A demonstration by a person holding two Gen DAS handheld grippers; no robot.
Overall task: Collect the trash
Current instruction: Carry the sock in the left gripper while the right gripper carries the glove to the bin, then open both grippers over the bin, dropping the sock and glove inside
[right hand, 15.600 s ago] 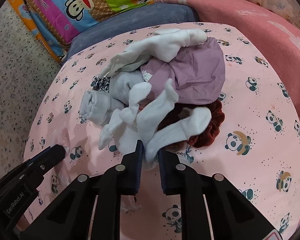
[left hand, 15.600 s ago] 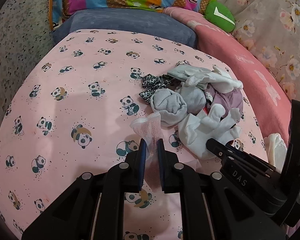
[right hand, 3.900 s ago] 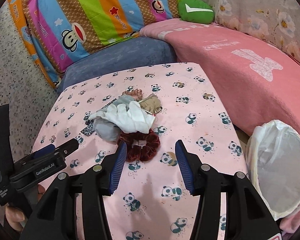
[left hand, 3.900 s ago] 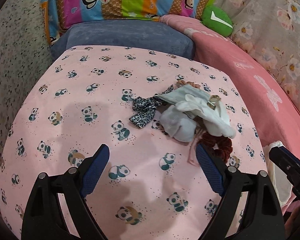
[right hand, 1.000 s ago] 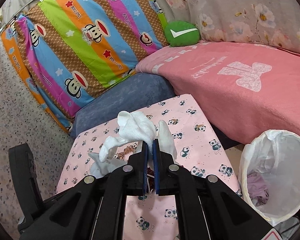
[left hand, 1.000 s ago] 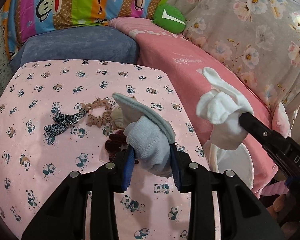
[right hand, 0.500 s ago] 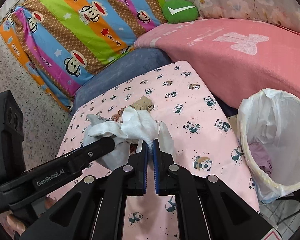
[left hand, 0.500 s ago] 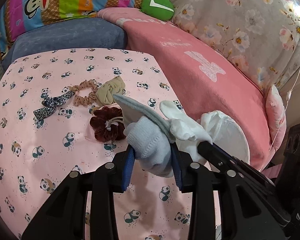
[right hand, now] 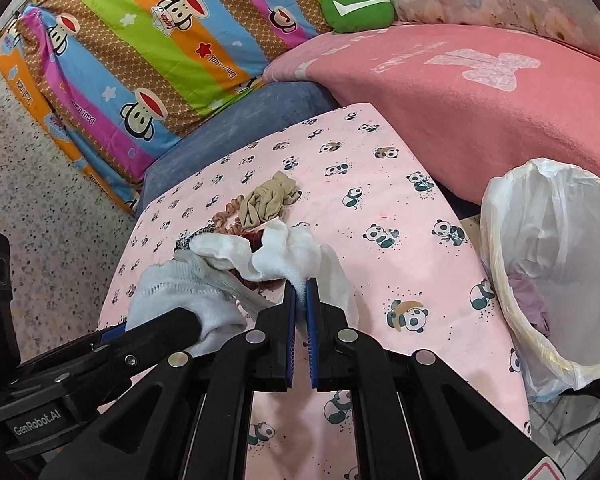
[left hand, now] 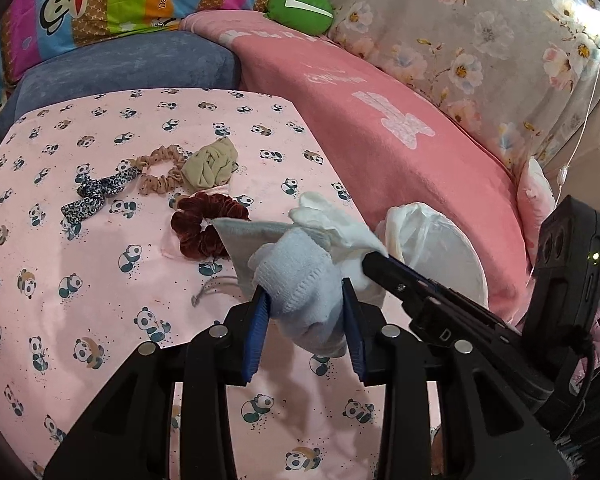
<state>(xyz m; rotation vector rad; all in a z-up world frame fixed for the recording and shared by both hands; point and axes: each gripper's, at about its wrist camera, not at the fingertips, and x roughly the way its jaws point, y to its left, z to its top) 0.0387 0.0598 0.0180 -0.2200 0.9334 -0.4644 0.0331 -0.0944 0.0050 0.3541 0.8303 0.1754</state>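
Note:
My left gripper [left hand: 304,316] is shut on a rolled pale grey sock bundle [left hand: 296,280], held above the pink panda sheet [left hand: 100,280]. My right gripper [right hand: 300,308] is shut on a white sock [right hand: 288,256]; it also shows in the left wrist view [left hand: 336,228], right beside the grey bundle. The grey bundle shows at the left of the right wrist view [right hand: 180,292]. A bin lined with a white bag [right hand: 548,272] stands to the right past the sheet's edge, with a purple cloth [right hand: 528,300] inside. It shows behind the socks in the left wrist view [left hand: 436,240].
On the sheet lie a dark red scrunchie [left hand: 202,222], a tan cloth wad [left hand: 212,164], a peach scrunchie [left hand: 160,172], a leopard-print tie [left hand: 96,196] and a thin grey hair tie [left hand: 210,288]. A pink blanket [left hand: 380,120], blue cushion [left hand: 132,60] and striped pillow [right hand: 160,60] lie beyond.
Both grippers have carried their socks to the right, closer together and nearer the bin. The bin now looms larger at the right of the right wrist view.

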